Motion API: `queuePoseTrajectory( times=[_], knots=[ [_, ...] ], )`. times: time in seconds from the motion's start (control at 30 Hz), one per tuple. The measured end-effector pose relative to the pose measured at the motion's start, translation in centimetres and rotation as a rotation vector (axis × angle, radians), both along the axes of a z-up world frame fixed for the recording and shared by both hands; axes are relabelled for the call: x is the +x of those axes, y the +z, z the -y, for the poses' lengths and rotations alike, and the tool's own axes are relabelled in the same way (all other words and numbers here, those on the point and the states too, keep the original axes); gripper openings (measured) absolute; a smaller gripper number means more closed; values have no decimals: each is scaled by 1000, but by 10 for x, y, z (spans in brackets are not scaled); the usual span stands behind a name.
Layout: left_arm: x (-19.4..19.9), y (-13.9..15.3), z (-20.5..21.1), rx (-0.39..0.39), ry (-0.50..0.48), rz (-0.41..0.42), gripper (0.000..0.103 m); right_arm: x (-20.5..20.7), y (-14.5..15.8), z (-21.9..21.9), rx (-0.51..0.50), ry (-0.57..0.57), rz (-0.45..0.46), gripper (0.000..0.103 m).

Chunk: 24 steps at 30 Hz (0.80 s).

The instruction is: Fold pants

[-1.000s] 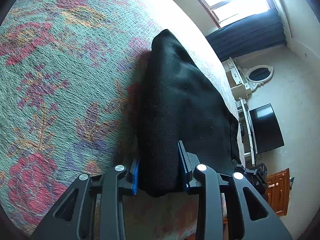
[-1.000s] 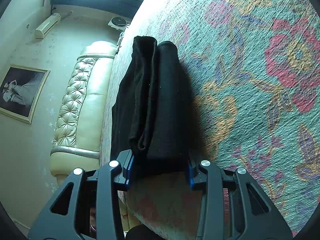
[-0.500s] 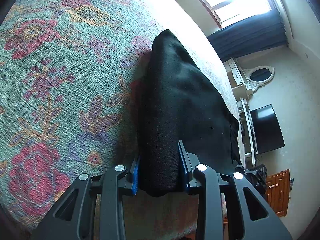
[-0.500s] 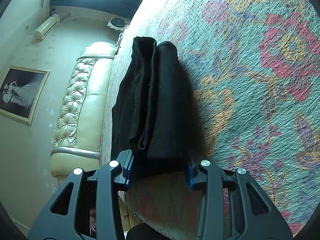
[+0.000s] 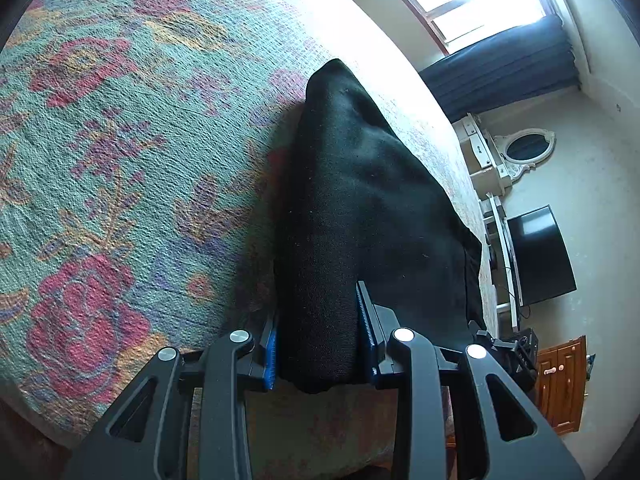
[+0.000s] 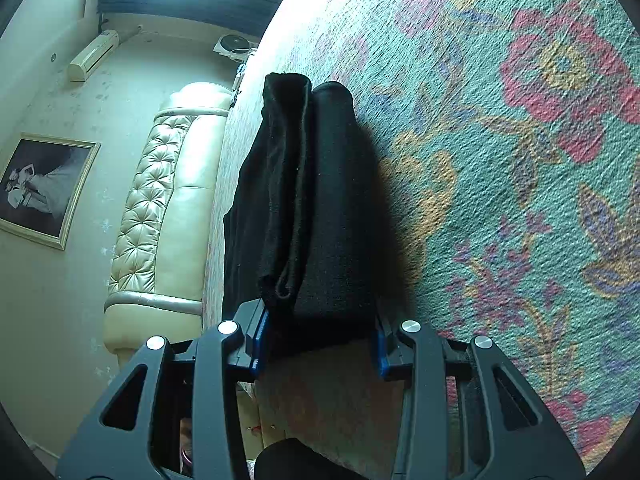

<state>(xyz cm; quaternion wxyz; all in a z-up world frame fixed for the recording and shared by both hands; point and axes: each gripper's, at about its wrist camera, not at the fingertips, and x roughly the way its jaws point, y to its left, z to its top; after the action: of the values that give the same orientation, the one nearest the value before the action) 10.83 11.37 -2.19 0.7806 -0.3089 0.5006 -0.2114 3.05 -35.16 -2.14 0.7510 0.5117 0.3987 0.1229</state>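
Note:
The black pants lie folded in a thick stack on the floral bedspread. My left gripper is shut on the near end of the stack, blue pads pressing both sides. In the right wrist view the pants show several layers with a hem edge. My right gripper is shut on that end of the stack, the cloth filling the gap between its pads.
The bedspread spreads wide beside the pants. A cream tufted headboard and a framed picture stand beyond the bed. A television, a white dresser with mirror and a wooden cabinet line the far wall.
Both grippers, still holding the pants, have drifted slightly across the bedspread; the floral pattern has shifted a little in both views. The grips have not changed.

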Motion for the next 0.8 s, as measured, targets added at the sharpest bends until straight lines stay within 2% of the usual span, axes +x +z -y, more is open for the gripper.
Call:
queuePoseTrajectory(
  times=[0.8],
  knots=[
    [6, -1, -8, -6, -11, -14, 33, -17, -2, -5, 12, -1, -11, 38]
  ],
)
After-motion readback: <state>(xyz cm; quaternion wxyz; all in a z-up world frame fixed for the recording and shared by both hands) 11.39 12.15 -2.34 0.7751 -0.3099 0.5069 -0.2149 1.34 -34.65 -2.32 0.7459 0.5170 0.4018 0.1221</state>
